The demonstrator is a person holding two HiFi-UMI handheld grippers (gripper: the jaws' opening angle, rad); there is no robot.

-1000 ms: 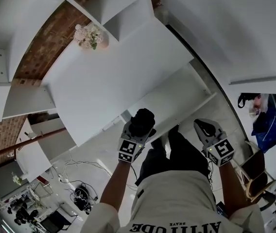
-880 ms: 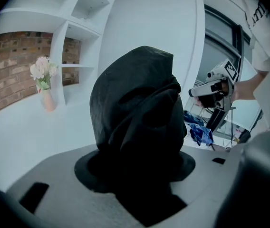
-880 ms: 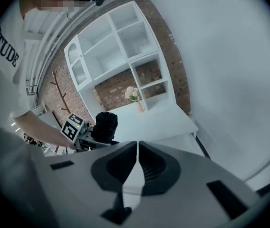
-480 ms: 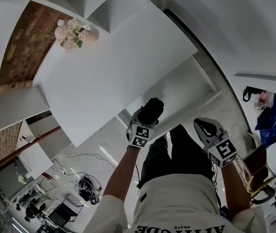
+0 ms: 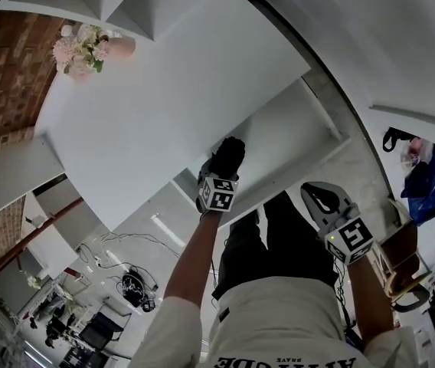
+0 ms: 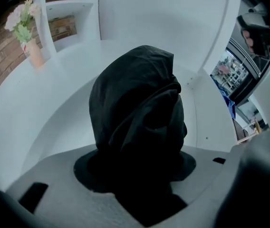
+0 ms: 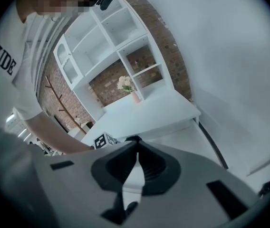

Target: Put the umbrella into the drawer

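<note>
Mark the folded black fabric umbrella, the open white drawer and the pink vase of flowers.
folded black fabric umbrella (image 6: 135,108): left gripper view, middle of its bunched fabric.
open white drawer (image 5: 282,133): head view, bare bottom panel.
pink vase of flowers (image 5: 118,47): head view, vase body.

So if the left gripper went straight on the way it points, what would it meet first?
Probably the white floor of the open drawer: the left gripper, shut on the black umbrella, points down into it. The umbrella's end would touch first; depth is unclear.
</note>
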